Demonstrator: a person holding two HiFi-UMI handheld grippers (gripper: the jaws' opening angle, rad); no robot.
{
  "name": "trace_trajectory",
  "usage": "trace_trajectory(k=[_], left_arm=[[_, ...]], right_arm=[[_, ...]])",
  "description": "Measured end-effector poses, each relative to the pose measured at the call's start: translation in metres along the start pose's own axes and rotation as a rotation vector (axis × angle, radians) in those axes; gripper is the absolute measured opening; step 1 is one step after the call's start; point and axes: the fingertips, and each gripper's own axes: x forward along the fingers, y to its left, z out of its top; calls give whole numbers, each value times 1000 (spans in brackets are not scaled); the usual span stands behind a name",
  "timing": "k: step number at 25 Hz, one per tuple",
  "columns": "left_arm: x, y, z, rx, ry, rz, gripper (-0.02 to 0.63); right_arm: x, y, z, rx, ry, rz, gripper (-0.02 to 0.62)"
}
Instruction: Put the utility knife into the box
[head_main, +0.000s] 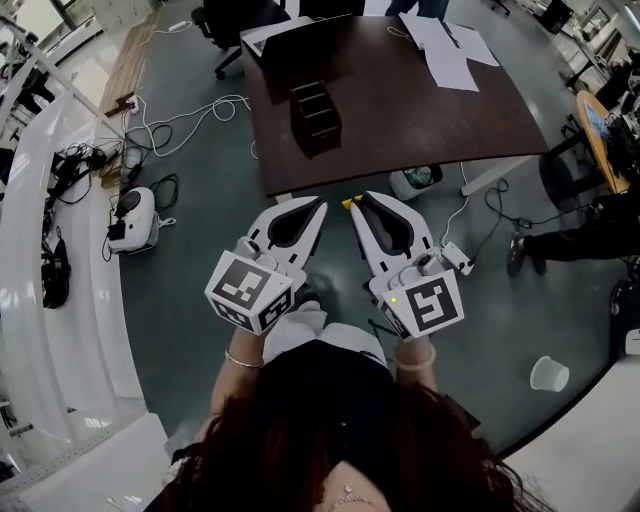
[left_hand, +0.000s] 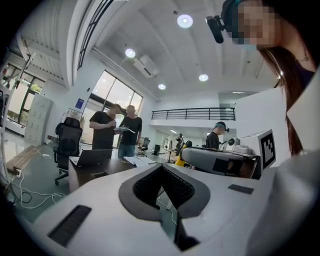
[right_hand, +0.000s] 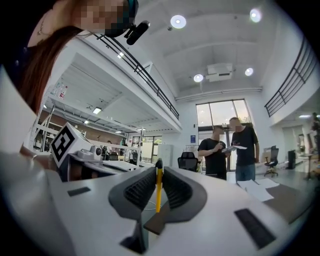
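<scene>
My right gripper (head_main: 355, 204) is shut on a yellow utility knife (head_main: 347, 203); in the right gripper view the knife (right_hand: 159, 189) stands upright as a thin yellow strip pinched between the dark pads. Beside it, my left gripper (head_main: 318, 205) is shut with nothing in it, its pads (left_hand: 150, 185) meeting at the tips. Both grippers hang over the floor just short of the near edge of the dark brown table (head_main: 400, 110). The dark open box (head_main: 316, 115) stands on that table, ahead and slightly left of both grippers.
Papers (head_main: 450, 45) and a laptop (head_main: 275, 30) lie at the table's far side. A bin (head_main: 415, 180) sits under the table edge. Cables (head_main: 190, 120), a white device (head_main: 135, 220) and a paper cup (head_main: 548, 373) are on the floor. Two people (right_hand: 227, 147) stand beyond the table.
</scene>
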Motion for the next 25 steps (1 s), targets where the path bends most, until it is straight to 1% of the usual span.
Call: trace_trajectory(k=[6, 10, 14, 18, 21, 25], left_arm=[[35, 34, 3, -14, 14, -26, 0], [62, 63, 2, -36, 21, -18, 0], [95, 94, 3, -46, 25, 7, 0], [130, 123, 12, -48, 17, 39, 0], [155, 145, 17, -57, 8, 74, 0], [183, 171, 19, -57, 9, 121, 0]], right_arm=[[36, -29, -7, 14, 15, -21, 57], [63, -54, -19, 34, 30, -19, 57], [96, -87, -26, 42, 31, 1, 57], [129, -123, -26, 43, 23, 31, 57], [152, -148, -29, 53, 20, 64, 57], [179, -170, -34, 59, 23, 122, 57]])
